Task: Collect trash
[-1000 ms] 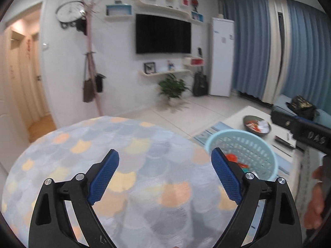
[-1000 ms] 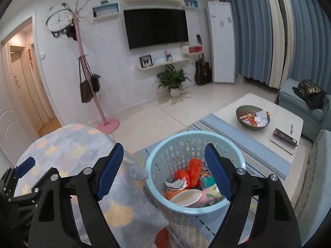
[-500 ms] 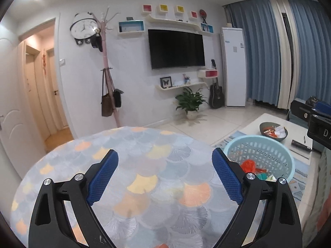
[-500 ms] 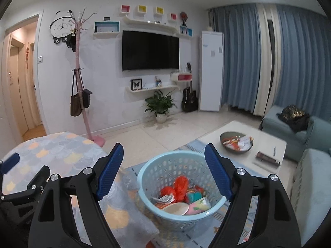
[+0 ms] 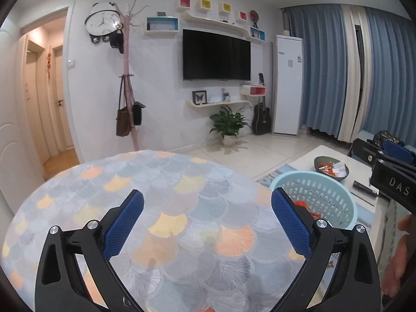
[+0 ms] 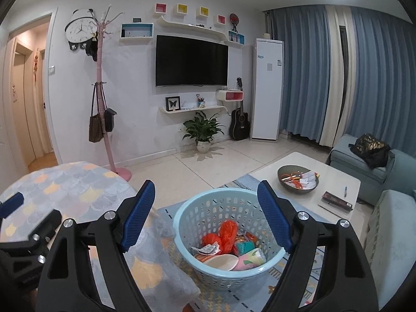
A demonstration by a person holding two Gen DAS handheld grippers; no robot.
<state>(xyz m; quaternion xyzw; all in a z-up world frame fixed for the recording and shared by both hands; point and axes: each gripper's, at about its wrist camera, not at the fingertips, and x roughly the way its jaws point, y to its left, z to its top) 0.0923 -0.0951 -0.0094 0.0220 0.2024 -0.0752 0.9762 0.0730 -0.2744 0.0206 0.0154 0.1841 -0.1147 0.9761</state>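
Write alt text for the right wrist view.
The right tool, open and empty, hovers over a light blue basket on the floor holding orange bags, wrappers and a paper bowl. A round table with a scale-pattern cloth sits left, a white coffee table right, a wall TV beyond.

The basket [image 6: 228, 236] stands on the floor just right of the round table [image 5: 161, 208], with wrappers and a cup [image 6: 223, 261] lying in it. Beyond the basket to the right is the coffee table [image 6: 335, 179], bearing a bowl [image 6: 297, 180] and a book [image 6: 336, 201], and right of that the sofa [image 6: 364, 161]. Far behind the basket, along the wall, stand a coat rack [image 6: 100, 98], a plant [image 6: 202, 132] under the TV [image 6: 192, 61], and a guitar [image 6: 239, 122].
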